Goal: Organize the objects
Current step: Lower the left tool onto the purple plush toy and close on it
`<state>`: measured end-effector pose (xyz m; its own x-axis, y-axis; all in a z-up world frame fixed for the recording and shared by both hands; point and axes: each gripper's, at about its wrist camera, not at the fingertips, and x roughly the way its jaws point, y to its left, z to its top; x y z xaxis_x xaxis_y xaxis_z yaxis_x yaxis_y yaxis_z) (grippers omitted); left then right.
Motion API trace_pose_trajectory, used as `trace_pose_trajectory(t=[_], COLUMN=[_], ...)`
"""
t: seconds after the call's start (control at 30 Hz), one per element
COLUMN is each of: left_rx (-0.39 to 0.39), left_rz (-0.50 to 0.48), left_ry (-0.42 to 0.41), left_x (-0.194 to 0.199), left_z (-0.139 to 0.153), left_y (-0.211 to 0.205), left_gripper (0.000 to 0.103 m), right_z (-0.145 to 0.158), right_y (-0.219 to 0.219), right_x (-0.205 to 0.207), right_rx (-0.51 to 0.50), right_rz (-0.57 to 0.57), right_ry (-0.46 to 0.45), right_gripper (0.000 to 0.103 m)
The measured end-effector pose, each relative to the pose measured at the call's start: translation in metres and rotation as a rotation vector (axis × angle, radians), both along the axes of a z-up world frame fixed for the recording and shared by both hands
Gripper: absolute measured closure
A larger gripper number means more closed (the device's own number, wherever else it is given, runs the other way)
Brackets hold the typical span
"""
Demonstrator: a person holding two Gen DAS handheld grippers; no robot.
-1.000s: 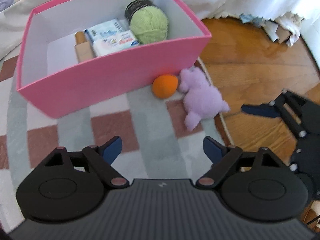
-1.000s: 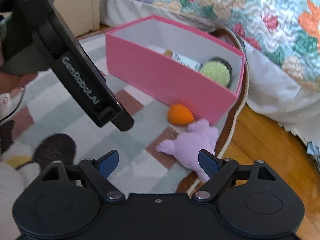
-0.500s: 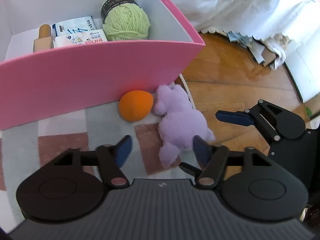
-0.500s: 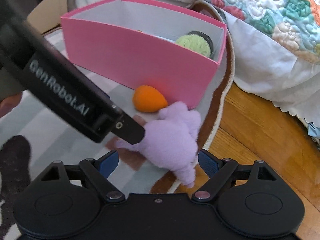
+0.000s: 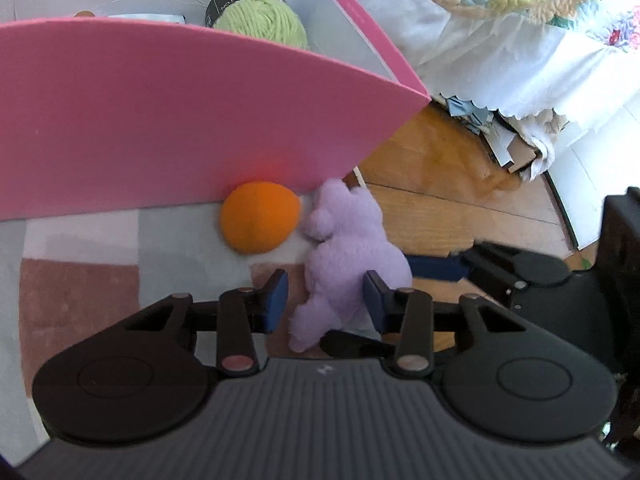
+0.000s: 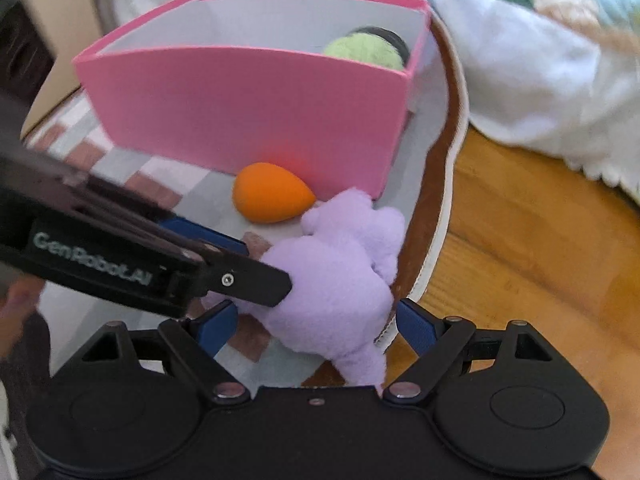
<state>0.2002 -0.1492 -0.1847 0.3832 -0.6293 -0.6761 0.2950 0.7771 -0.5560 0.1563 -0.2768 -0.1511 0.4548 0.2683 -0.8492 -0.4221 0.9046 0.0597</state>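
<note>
The purple plush toy [image 5: 352, 256] lies on the rug [image 5: 80, 280], beside the orange ball [image 5: 259, 222], just outside the pink box [image 5: 180, 120]. The left gripper [image 5: 325, 299] is apart around its lower part, and the right gripper [image 6: 316, 322] is also apart around it. I think the step is grasping; next the fingers must close and lift it into the box.

The pink box [image 5: 180, 120] ran off the left wrist view's left edge; its front wall hid everything inside except the green yarn ball [image 5: 260, 20] at the right end.
</note>
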Motion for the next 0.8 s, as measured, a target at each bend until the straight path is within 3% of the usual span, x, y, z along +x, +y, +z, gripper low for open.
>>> trace_pose_trajectory(t=[0.1, 0.3, 0.47, 0.63, 0.8], left_rx=[-0.005, -0.051, -0.068, -0.015, 0.021], left_rz=[-0.024, -0.036, -0.050, -0.081, -0.066], left_ry=[0.004, 0.037, 0.076, 0.115, 0.166], left_x=[0.000, -0.001, -0.010, -0.031, -0.041], left_z=[-0.001, -0.001, 0.006, 0.013, 0.007], left_y=[-0.001, 0.006, 0.017, 0.035, 0.045], left_gripper=[0.063, 0.063, 0.063, 0.063, 0.060], right_z=[-0.005, 0.000, 0.008, 0.012, 0.008], right_y=[-0.003, 0.008, 0.012, 0.018, 0.032], right_x=[0.004, -0.008, -0.023, -0.041, -0.053], right_rx=[0.043, 0.027, 0.048, 0.128, 0.141], right_rz=[-0.063, -0.116, -0.117, -0.084, -0.025], right_ry=[0.037, 0.005, -0.014, 0.020, 0.051], right_gripper=[0.014, 0.027, 0.030, 0.031, 0.031])
